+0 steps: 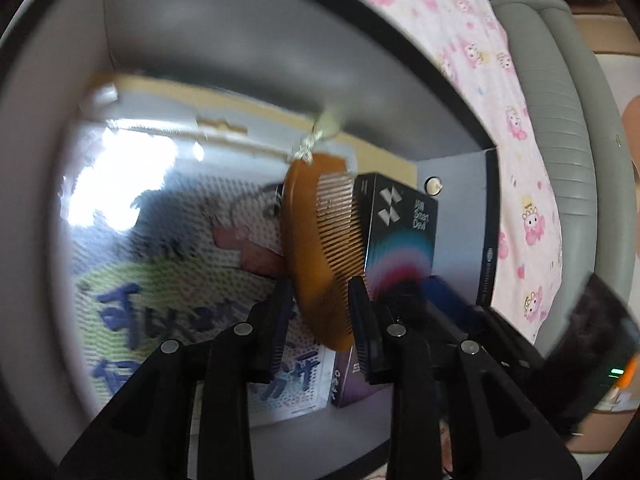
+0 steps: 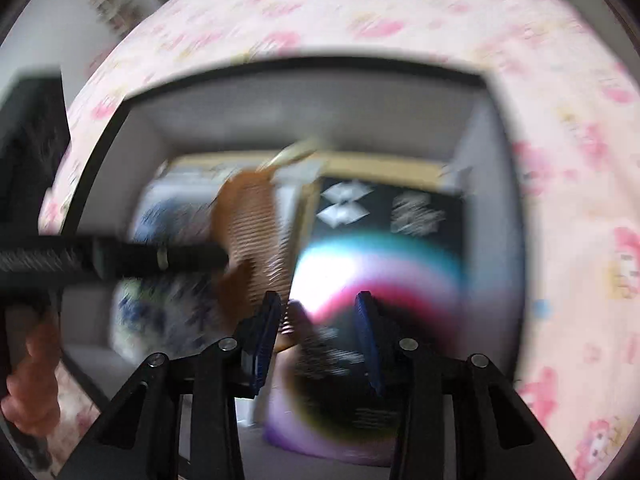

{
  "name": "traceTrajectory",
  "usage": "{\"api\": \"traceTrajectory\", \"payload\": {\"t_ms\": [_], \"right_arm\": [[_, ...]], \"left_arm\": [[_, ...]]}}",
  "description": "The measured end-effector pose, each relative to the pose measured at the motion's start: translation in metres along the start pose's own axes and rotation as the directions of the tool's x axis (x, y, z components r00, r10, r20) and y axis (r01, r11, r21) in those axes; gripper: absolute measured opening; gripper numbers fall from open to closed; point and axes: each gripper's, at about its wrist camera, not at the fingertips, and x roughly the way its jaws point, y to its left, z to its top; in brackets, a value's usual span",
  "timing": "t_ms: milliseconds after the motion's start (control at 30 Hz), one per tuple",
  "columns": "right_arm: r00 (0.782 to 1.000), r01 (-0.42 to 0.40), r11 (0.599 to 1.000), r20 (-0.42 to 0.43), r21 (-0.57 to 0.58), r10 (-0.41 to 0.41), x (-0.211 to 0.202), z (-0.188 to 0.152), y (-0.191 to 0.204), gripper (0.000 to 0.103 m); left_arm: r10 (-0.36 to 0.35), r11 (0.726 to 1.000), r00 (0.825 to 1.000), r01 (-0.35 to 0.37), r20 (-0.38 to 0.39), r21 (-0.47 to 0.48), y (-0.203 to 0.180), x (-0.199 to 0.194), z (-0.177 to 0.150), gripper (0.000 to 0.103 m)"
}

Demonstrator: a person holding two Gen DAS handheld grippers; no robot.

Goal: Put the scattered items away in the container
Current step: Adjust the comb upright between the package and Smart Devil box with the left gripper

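The grey container [image 1: 240, 52] sits on a bed covered by a pink cartoon-print sheet [image 1: 516, 128], and both grippers point down into it. Flat on its floor lies a plastic-wrapped pegboard picture [image 1: 168, 264] with blue characters. Beside that is a black box [image 1: 400, 232] with a rainbow arc and white diamond marks.

The left gripper [image 1: 320, 312] has an amber wooden comb [image 1: 320, 240] between its jaws, teeth towards the black box, a small metal charm [image 1: 320, 132] at its far end. The comb is inside the container above the picture, but I cannot tell whether the pads actually press on it.

The right gripper [image 2: 318, 332] hangs over the black box with its jaws parted and nothing between them. In its blurred view the other gripper reaches in from the left at the comb.
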Motion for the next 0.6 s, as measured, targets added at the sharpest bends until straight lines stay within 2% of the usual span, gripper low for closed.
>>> {"api": "traceTrajectory", "payload": {"t_ms": [67, 133, 200, 267, 300, 367, 533, 600], "right_arm": [[0.998, -0.043, 0.999, 0.041, 0.029, 0.042, -0.014, 0.002, -0.010, 0.034], [0.996, -0.087, 0.996, 0.039, 0.033, 0.085, -0.018, 0.003, -0.013, 0.035], [0.988, -0.156, 0.988, -0.019, -0.005, 0.156, -0.011, 0.000, -0.011, 0.035], [0.981, -0.186, 0.982, -0.054, -0.018, 0.184, -0.004, -0.010, -0.003, 0.035], [0.980, -0.186, 0.982, -0.071, -0.023, 0.184, 0.003, -0.011, -0.001, 0.035], [0.980, -0.173, 0.985, -0.105, -0.014, 0.170, 0.016, -0.009, 0.000, 0.035], [0.986, -0.141, 0.988, -0.080, 0.061, 0.146, 0.020, 0.001, -0.013, 0.035], [0.993, -0.094, 0.995, -0.073, 0.038, 0.097, 0.023, 0.007, -0.010, 0.035]], "left_arm": [[-0.049, 0.999, 0.999, 0.049, -0.019, -0.016, -0.004, 0.007, 0.002, 0.027], [-0.087, 0.995, 0.996, 0.086, -0.017, -0.048, -0.008, 0.010, 0.007, 0.027], [-0.127, 0.989, 0.992, 0.128, 0.017, -0.077, -0.010, 0.012, 0.016, 0.027], [-0.164, 0.981, 0.986, 0.167, 0.035, -0.103, -0.011, 0.013, 0.022, 0.027], [-0.160, 0.982, 0.986, 0.163, 0.043, -0.100, -0.012, 0.011, 0.023, 0.027], [-0.102, 0.992, 0.991, 0.107, 0.084, -0.066, -0.015, 0.002, 0.026, 0.027], [-0.007, 1.000, 0.990, 0.006, 0.140, 0.002, -0.019, -0.016, 0.038, 0.028], [0.021, 0.999, 0.988, -0.027, 0.154, 0.037, -0.024, -0.015, 0.047, 0.029]]}}
